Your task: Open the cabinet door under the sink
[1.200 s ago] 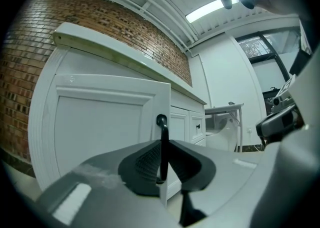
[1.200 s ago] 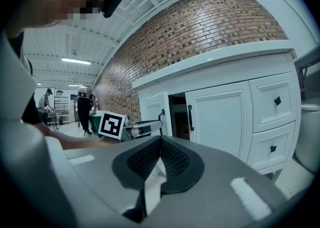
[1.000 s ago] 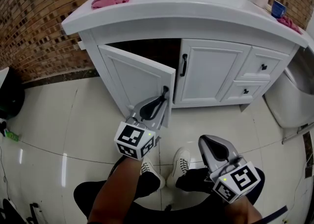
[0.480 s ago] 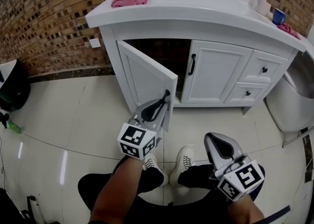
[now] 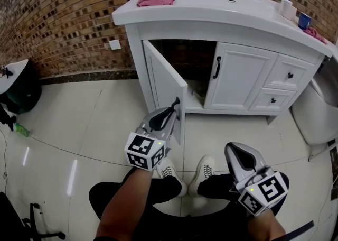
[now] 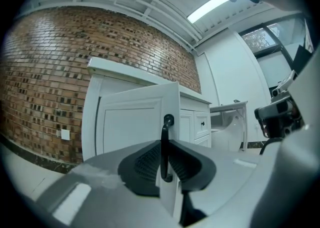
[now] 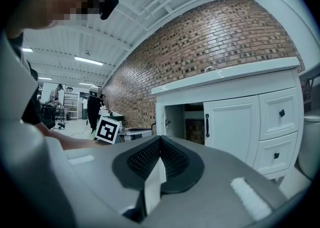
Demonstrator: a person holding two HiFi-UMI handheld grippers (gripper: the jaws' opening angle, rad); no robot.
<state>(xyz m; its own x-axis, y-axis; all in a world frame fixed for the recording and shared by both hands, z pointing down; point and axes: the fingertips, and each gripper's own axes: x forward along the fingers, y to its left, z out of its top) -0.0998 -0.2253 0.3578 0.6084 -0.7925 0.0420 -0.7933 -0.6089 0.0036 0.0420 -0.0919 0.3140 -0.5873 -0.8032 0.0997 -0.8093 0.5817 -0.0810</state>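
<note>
Head view shows the left gripper (image 5: 170, 110) pinching the black bar handle (image 5: 177, 102) of the white panelled cabinet door (image 5: 161, 81), which stands wide open from the white vanity cabinet (image 5: 243, 79) under the sink. The open compartment (image 5: 185, 57) behind it is dark — only a brick back wall can be made out inside. The right gripper (image 5: 232, 151) hangs well apart over the person's lap, jaws pressed together on nothing — a pink cloth (image 5: 156, 1) lies on the white countertop (image 5: 200, 10).

Black trousers (image 5: 113, 203), white sneakers (image 5: 169, 173), black-and-white marker cubes (image 5: 144, 151) on grey housings (image 5: 240, 161).
</note>
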